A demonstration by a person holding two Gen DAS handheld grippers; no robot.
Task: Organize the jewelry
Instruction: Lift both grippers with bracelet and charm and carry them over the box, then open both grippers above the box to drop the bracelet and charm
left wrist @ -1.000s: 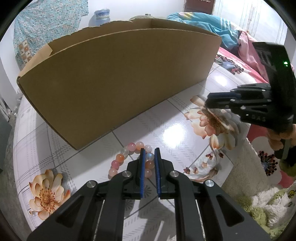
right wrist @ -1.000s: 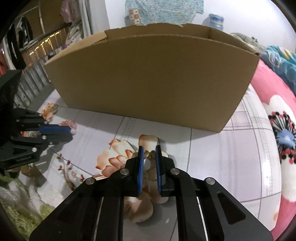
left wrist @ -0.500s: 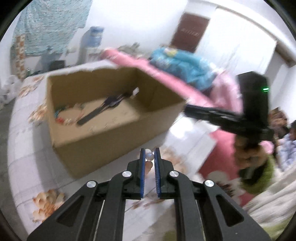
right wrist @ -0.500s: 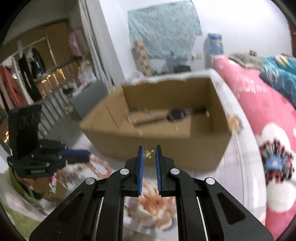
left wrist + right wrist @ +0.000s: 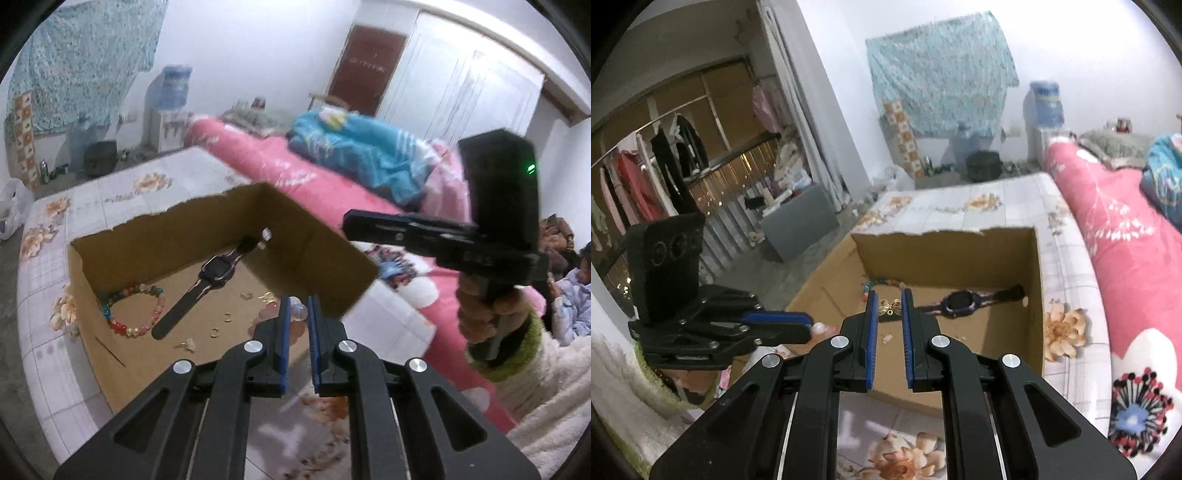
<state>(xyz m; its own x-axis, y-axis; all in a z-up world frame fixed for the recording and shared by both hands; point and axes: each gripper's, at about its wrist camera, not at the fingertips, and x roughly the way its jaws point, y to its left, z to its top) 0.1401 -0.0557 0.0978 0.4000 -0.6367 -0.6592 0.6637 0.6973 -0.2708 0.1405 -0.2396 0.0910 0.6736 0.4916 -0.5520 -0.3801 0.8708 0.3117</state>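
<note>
Both grippers hover above the open cardboard box (image 5: 321, 254): left gripper (image 5: 297, 314) pinches a pale bead bracelet (image 5: 300, 313), right gripper (image 5: 889, 308) clamps a gold butterfly charm (image 5: 890, 307).

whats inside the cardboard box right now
Inside the cardboard box: a dark watch, a multicoloured bead bracelet and several small gold pieces on the floor. The near corner is hidden behind the left gripper and its pink bead bracelet.

Our left gripper (image 5: 298, 314) pinches a pink bracelet (image 5: 297, 313) above the box (image 5: 332, 280), where a watch (image 5: 218, 271) lies.
</note>
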